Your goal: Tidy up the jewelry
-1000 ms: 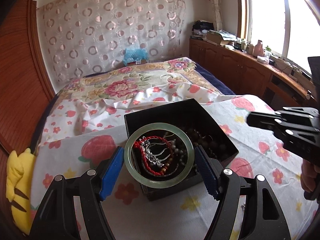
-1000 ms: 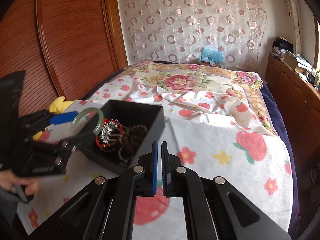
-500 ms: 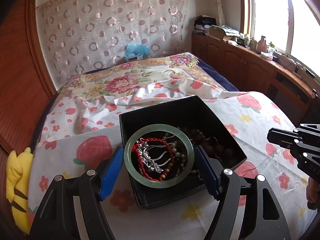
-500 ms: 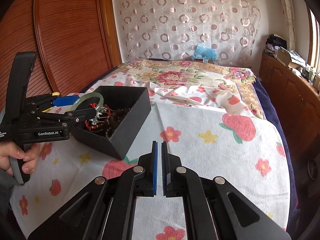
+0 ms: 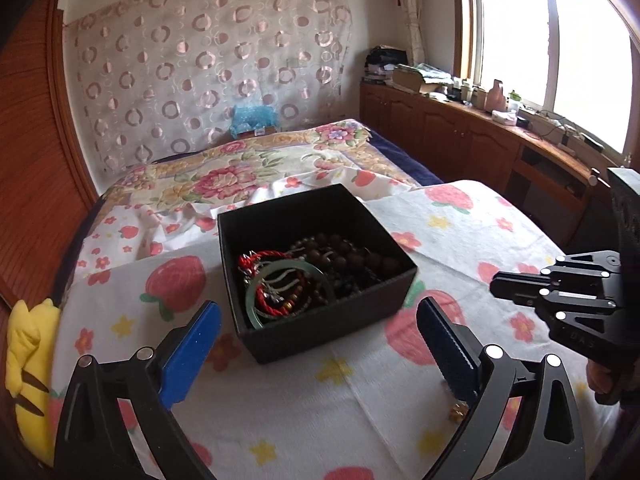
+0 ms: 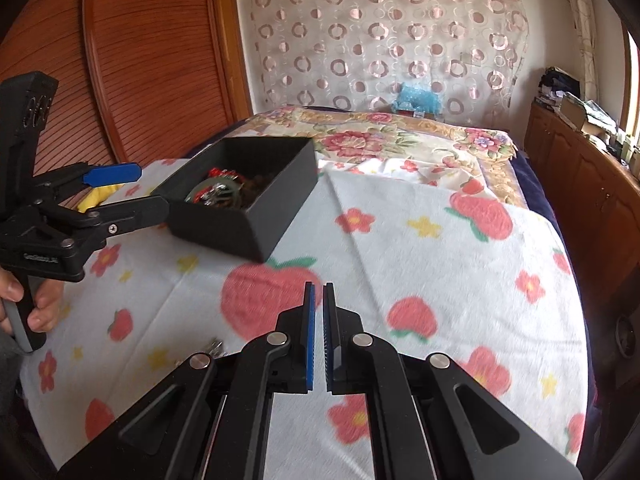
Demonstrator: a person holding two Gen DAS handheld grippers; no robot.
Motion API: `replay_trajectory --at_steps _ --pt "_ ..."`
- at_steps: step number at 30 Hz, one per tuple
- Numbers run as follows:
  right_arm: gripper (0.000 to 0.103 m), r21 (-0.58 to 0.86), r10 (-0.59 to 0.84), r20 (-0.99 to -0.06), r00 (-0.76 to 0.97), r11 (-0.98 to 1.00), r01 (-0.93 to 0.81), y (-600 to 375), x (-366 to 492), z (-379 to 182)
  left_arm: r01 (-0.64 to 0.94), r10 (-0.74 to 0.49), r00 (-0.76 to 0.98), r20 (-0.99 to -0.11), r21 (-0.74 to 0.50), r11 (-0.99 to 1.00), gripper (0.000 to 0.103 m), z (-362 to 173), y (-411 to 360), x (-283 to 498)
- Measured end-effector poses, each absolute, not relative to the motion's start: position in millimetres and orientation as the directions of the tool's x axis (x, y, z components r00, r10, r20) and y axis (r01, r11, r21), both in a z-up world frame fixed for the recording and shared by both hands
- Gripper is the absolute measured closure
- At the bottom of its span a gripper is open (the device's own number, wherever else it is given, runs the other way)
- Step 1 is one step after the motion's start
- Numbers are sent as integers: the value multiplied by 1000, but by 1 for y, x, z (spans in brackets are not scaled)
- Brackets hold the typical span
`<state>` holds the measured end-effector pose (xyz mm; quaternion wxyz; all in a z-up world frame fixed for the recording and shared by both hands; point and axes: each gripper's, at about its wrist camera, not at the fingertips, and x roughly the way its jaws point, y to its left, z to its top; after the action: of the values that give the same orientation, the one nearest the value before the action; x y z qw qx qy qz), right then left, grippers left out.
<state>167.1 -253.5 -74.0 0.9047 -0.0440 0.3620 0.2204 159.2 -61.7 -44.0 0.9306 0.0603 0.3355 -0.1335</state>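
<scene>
The left gripper is standing wide open with nothing between its blue pads, its jaws having just been opening to let go of the jade-green bangle, which is now lying inside the black box on top of the red cord bracelet and beside the dark wooden beads. The right gripper is hanging clenched and empty over the strawberry-print cloth, well apart from the box. A small gold-coloured piece is lying on the cloth by the left gripper's right finger, probably next. To do this well, I'd be backing the open jaws off level, clearing the box's near wall so nothing snags or tips.
</scene>
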Motion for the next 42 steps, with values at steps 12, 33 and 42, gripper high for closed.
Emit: replay_trajectory --at_steps 12,33,42 --pt "89 98 397 -679 617 882 -460 -246 129 -77 379 -308 655 -690 -53 924 8 -74 -71 122" --pt "88 121 384 -689 614 897 -425 -264 124 -85 486 -447 503 -739 -186 854 85 -97 -102 113" --pt "88 107 377 -695 612 896 -431 -262 124 -87 500 -464 492 -737 -196 843 99 -98 -105 114"
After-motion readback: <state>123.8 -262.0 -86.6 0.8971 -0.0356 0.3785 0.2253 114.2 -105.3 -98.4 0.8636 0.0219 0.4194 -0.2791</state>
